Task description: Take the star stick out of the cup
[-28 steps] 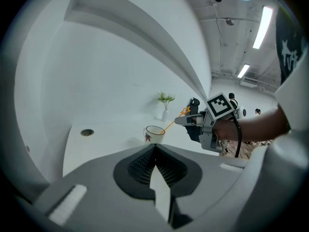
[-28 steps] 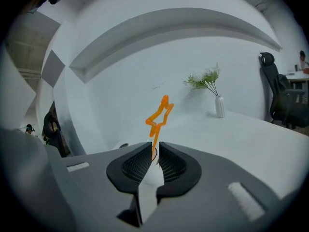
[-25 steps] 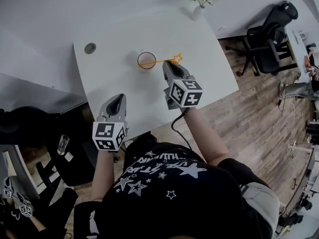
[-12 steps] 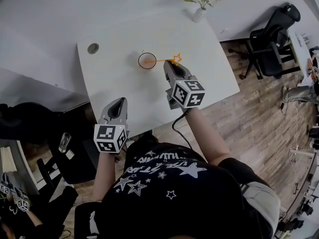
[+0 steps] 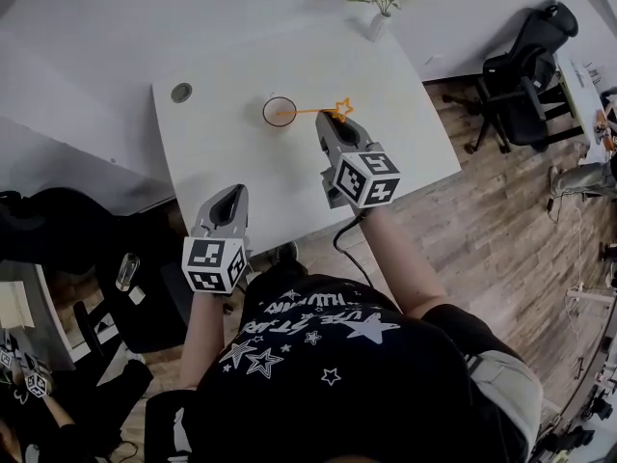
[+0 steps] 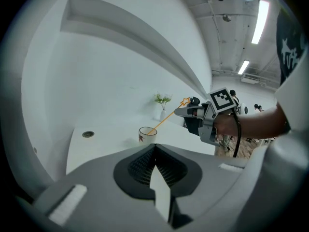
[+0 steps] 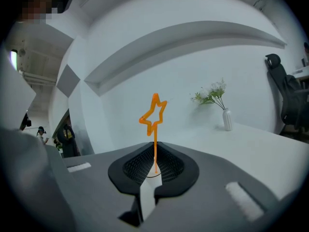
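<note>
A clear cup (image 5: 280,111) stands mid-table on the white table (image 5: 405,104). The orange star stick (image 5: 313,113) leans out of it to the right, its star by my right gripper (image 5: 328,123). In the right gripper view the stick (image 7: 154,117) rises straight from the closed tips of that gripper (image 7: 154,169), which is shut on it just below the star. The left gripper view shows the cup (image 6: 147,134), the slanting stick (image 6: 169,116) and the right gripper at its upper end. My left gripper (image 5: 231,193) hangs at the table's front edge, shut and empty (image 6: 154,149).
A small vase of flowers (image 5: 379,8) stands at the table's far edge. A round cable grommet (image 5: 181,92) sits at the table's left. A black office chair (image 5: 521,66) is on the wooden floor to the right. A wall runs behind the table.
Hardly anything differs. The right gripper and the star have edged slightly away from me; the stick's lower end still rests in the cup. The left gripper stays put.
</note>
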Demonstrator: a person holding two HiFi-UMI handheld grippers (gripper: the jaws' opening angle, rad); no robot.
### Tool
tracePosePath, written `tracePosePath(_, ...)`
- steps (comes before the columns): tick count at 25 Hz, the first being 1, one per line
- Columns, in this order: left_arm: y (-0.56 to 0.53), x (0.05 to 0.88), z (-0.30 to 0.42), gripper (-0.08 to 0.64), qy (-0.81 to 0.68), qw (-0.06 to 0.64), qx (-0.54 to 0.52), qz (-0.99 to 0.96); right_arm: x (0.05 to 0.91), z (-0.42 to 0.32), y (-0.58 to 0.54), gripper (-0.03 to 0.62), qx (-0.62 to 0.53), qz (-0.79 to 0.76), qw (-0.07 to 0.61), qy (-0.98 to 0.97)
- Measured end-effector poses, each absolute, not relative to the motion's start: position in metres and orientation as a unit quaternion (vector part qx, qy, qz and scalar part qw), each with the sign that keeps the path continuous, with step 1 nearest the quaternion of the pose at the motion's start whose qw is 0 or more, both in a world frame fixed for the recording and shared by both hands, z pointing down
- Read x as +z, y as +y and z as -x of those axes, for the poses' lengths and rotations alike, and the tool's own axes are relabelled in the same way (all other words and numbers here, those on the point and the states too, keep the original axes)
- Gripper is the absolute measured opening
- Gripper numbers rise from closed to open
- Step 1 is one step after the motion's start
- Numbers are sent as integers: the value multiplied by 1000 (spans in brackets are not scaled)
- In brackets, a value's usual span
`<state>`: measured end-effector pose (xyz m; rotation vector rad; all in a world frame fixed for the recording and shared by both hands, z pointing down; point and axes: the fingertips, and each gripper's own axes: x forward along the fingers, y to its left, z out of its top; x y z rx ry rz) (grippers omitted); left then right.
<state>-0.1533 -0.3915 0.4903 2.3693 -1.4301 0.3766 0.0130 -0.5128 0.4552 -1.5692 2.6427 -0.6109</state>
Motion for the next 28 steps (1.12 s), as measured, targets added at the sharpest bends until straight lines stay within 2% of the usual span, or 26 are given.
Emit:
tracePosePath(15,-312,468,129,3,-515,144,122,-836,401,-48,-430,29,-156,496,54,853)
tracePosePath(28,-211,463,97,3,-530,131,115,-830,410,-89,-310,29,-161,486,49,857)
